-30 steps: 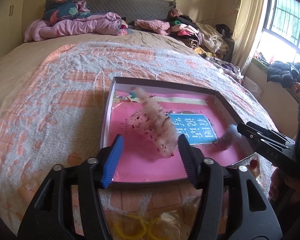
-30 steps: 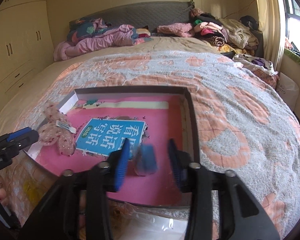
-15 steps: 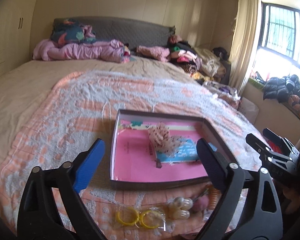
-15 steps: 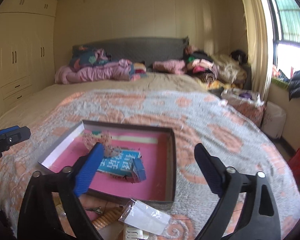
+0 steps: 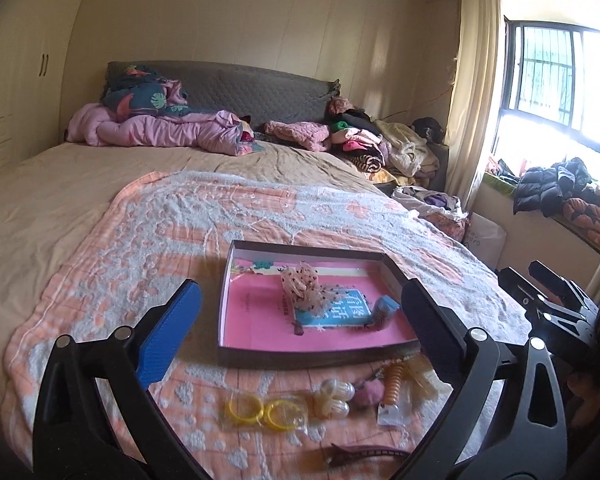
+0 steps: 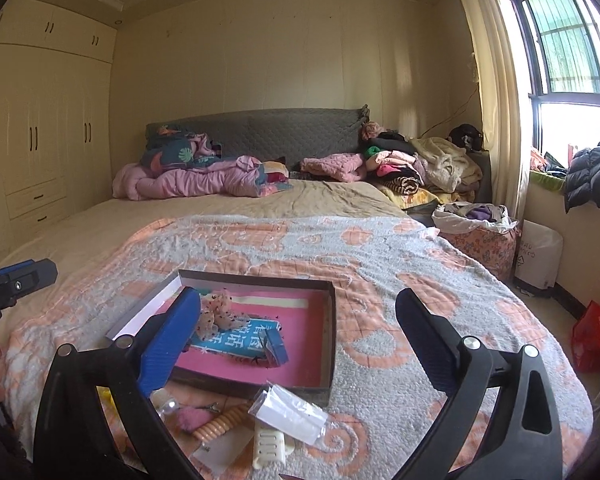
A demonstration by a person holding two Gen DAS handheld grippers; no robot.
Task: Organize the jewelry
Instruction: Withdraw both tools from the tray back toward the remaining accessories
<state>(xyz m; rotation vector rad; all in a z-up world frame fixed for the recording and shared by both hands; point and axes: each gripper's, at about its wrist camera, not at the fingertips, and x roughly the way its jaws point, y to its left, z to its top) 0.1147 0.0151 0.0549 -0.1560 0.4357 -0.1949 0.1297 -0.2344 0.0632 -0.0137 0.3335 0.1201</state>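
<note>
A shallow box (image 5: pixel 225 304) (image 6: pixel 332 336) with a pink lining lies on the bed. In it are a pink dotted scrunchie (image 5: pixel 306 290) (image 6: pixel 216 314) and a small blue clip (image 5: pixel 386 308) (image 6: pixel 276 344). In front of the box lie two yellow rings in a bag (image 5: pixel 266 412), a pearl hair clip (image 5: pixel 334 398), a pink pompom clip (image 5: pixel 368 392) (image 6: pixel 190 418), an orange spiral tie (image 5: pixel 394 384) (image 6: pixel 220 420), a cream claw clip (image 6: pixel 270 446) and a clear packet (image 6: pixel 290 410). My left gripper (image 5: pixel 296 332) and right gripper (image 6: pixel 296 344) are both open, empty, and held back above the bed's near edge.
A dark hair clip (image 5: pixel 364 454) lies nearest the bed edge. Pink bedding (image 5: pixel 160 128) and a clothes pile (image 5: pixel 360 140) sit by the headboard. A window ledge with jackets (image 5: pixel 560 188) is to the right, and wardrobes (image 6: pixel 40 140) to the left.
Both grippers opened wide, leaving the scrunchie and the blue clip in the box, and pulled back and up away from it.
</note>
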